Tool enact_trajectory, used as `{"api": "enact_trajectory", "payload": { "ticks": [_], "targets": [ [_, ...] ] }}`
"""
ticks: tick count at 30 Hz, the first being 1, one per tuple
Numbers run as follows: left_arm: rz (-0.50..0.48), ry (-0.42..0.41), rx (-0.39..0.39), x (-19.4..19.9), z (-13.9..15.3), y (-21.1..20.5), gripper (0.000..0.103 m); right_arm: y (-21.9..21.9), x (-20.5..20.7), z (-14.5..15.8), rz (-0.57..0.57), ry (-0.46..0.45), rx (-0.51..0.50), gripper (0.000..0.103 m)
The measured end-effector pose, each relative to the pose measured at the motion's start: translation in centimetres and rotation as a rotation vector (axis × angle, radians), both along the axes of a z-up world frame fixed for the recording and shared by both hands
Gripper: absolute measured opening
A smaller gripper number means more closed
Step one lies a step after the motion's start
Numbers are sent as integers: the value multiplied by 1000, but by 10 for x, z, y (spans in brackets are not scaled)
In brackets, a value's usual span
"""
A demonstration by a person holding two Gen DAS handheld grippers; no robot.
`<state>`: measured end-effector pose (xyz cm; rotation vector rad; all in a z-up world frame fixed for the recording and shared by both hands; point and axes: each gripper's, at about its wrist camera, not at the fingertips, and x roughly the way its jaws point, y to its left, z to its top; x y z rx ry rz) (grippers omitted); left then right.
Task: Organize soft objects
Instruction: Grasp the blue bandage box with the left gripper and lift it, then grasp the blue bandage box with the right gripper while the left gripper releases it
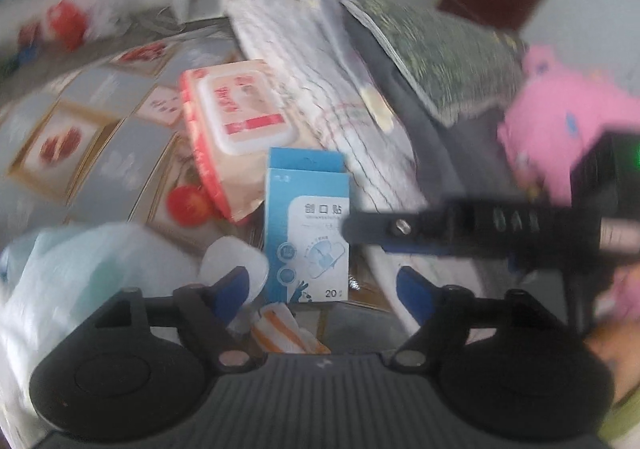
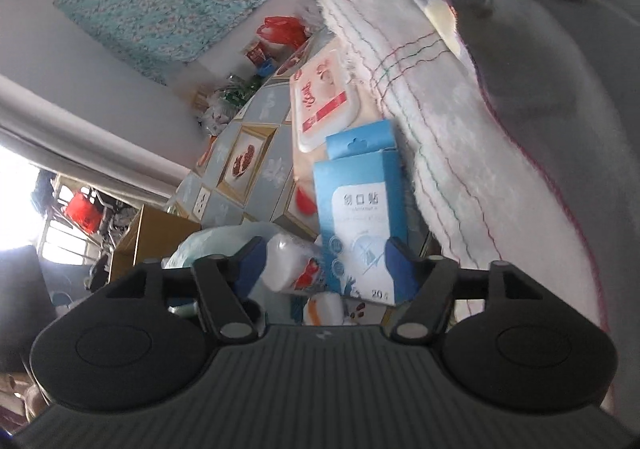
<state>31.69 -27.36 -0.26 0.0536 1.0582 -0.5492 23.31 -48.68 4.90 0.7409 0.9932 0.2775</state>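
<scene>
A white quilted blanket point(image 1: 320, 61) with a grey cloth point(image 1: 404, 105) and a green patterned cushion point(image 1: 444, 49) lies on the table; a pink plush toy point(image 1: 560, 117) is at the right. My left gripper point(image 1: 324, 289) is open and empty, low over a blue plaster box point(image 1: 308, 233). My right gripper point(image 2: 320, 269) is open around the same blue box point(image 2: 360, 225), with the white blanket point(image 2: 440, 153) and grey cloth point(image 2: 540, 89) to its right. The right gripper's finger point(image 1: 384, 229) reaches in from the right in the left wrist view.
A red and white wet-wipes pack point(image 1: 236, 121) lies behind the blue box. A white plastic bag point(image 1: 80, 281) is at the left, a small orange and white cloth point(image 1: 284, 333) below the box. The tablecloth point(image 1: 96, 137) is patterned grey with red fruit.
</scene>
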Motion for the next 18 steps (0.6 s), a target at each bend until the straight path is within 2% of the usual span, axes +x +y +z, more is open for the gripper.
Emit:
{"api": "enact_trajectory", "payload": {
  "ticks": [4,10,12,18],
  "targets": [
    [-67,-62,96,4,-9,-24,91,2,19,-9,0,25,-3,74],
    [-123,-42,177,22,-26,-48,93,6,48,-20,12,77,-20,78],
    [-111,-43,215,29,-33,-54,93,9,55,-23,20,88,-29,78],
    [-83,31,216,49,-50,-58,93,7,64,-27,49,97,2,80]
  ]
}}
